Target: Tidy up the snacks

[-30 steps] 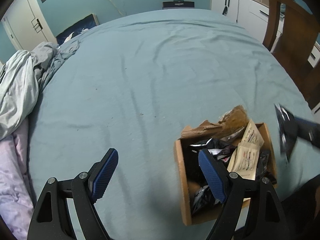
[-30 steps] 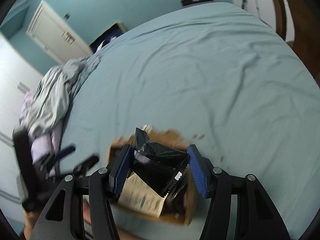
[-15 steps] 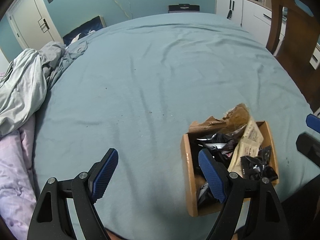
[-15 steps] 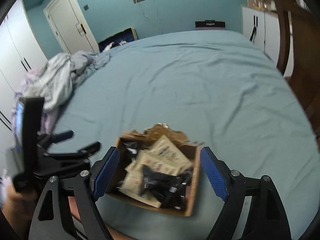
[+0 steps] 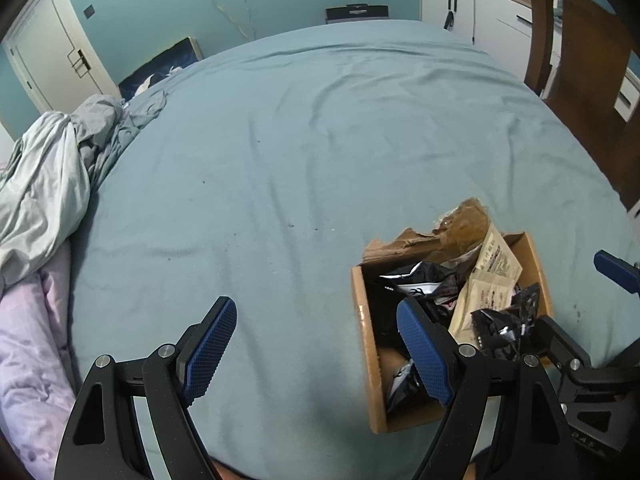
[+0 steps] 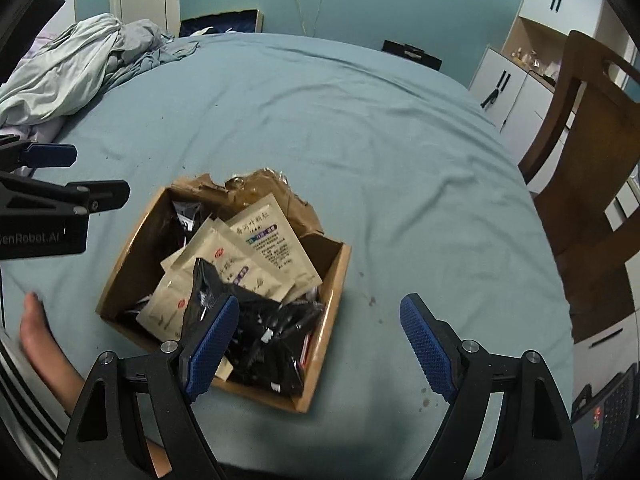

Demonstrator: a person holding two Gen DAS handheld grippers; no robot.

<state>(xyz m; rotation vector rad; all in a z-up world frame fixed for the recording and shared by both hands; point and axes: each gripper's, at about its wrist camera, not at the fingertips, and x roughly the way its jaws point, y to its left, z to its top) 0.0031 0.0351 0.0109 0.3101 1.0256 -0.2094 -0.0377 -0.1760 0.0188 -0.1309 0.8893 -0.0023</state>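
Observation:
An open cardboard box (image 6: 325, 316) with torn flaps sits on the teal bed near the front edge; it also shows in the left wrist view (image 5: 362, 320). It holds several beige sachets (image 6: 276, 240) and black snack packets (image 6: 260, 332). My right gripper (image 6: 316, 344) is open and empty, above the box's right front corner. My left gripper (image 5: 316, 352) is open and empty, just left of the box, its right finger over the box's left wall. Each gripper shows at the edge of the other's view.
The teal bed sheet (image 5: 320, 140) stretches far behind the box. Crumpled grey bedding (image 5: 44, 176) lies at the left. A wooden chair (image 6: 592, 168) stands at the right, with white cabinets (image 6: 504, 84) behind it. A laptop (image 6: 608, 412) sits at the lower right.
My right gripper let go of the black packet, which now lies in the box, opened wide and drew back to the right. My left gripper stayed open and shifted slightly.

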